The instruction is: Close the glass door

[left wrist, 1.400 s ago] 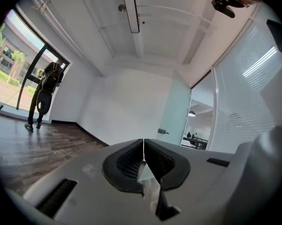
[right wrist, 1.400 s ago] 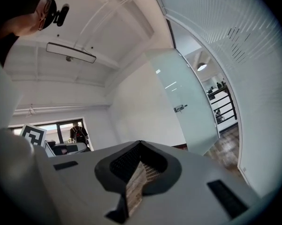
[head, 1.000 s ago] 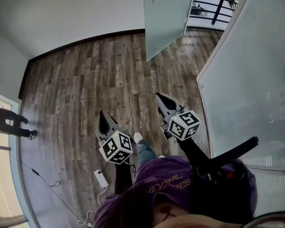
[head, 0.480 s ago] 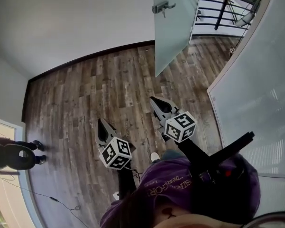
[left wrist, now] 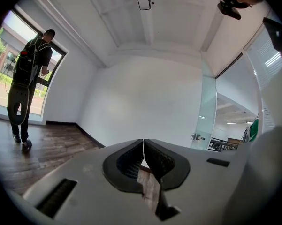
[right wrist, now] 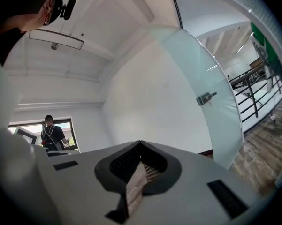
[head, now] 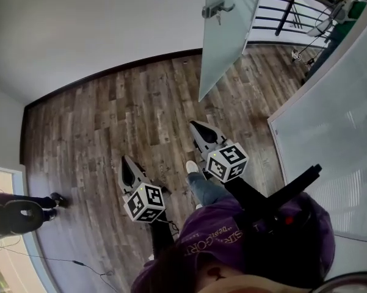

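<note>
Head view alone shows left gripper (head: 126, 160) beside right gripper (head: 195, 125), perhaps a cable (head: 79, 264).

**A:** What does the room look like on your feed?

**B:** I see a brown wood-plank floor (head: 110, 127) running up to a plain white wall (head: 79, 29), with a dark skirting board (head: 116, 72) where they meet.

**A:** Any windows?

**B:** A tall dark-framed window (left wrist: 2, 86) at the floor's left edge, with daylight outside. There's a black metal railing (head: 285, 12) past the far right corner and a long white ceiling lamp (right wrist: 56, 39) overhead.
</note>
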The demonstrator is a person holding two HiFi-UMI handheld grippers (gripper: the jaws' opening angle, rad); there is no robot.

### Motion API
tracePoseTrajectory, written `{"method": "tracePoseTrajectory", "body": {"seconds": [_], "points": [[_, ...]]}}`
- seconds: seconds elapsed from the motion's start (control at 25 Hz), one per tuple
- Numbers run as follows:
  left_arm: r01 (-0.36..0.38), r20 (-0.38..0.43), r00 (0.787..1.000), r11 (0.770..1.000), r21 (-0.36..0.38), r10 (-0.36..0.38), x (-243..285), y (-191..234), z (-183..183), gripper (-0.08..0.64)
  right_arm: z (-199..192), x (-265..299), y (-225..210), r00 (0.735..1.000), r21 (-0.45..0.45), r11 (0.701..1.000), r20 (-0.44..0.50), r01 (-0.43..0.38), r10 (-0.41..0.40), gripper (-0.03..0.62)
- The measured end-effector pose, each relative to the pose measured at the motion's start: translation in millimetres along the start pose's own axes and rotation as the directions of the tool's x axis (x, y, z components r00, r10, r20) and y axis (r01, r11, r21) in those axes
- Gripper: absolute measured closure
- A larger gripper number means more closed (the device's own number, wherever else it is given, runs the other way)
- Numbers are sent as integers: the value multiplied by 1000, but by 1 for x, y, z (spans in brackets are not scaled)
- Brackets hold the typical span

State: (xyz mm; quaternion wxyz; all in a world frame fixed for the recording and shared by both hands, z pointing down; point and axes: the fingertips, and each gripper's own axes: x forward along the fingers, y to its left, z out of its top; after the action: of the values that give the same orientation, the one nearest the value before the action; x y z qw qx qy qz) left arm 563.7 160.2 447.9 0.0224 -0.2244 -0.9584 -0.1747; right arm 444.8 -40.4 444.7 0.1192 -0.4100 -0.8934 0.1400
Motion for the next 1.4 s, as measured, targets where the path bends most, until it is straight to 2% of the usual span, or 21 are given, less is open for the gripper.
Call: {"method": "tracePoseTrajectory", "body": {"seconds": [0.2, 0.36, 0.48, 0.64, 0.76, 0.96, 1.24, 1.4], "points": [[16, 34, 999, 999, 28, -17, 97, -20, 29, 552, 37, 89, -30, 999, -21, 998, -2, -51, 51, 606], [54, 52, 997, 998, 11, -54, 169, -42, 46, 552, 66, 149, -58, 998, -47, 996, -2, -70, 70, 606], [51, 53, 997, 999, -13, -50, 211, -47, 47, 552, 75, 186, -78, 998, -45, 997, -4, -69, 69, 606], [-9, 36, 999, 1000, -26, 10, 244, -29, 49, 552, 76, 224, -85, 996, -27, 996, -22, -89, 88, 607], [-30, 25, 999, 999, -23, 30, 275, -13, 55, 552, 79, 259, -90, 997, -10, 997, -25, -74, 74, 607], [17, 31, 999, 1000, -12, -17, 360, 14, 74, 552, 85, 344, -95, 1000, 2, 1000, -6, -14, 14, 607], [88, 62, 994, 996, 11, -89, 488, 64, 136, 552, 113, 473, -78, 997, -29, 998, 56, 54, -52, 607], [132, 28, 991, 991, 22, -132, 540, 79, 137, 552, 113, 517, -84, 993, -9, 995, 68, 98, -98, 607]]}}
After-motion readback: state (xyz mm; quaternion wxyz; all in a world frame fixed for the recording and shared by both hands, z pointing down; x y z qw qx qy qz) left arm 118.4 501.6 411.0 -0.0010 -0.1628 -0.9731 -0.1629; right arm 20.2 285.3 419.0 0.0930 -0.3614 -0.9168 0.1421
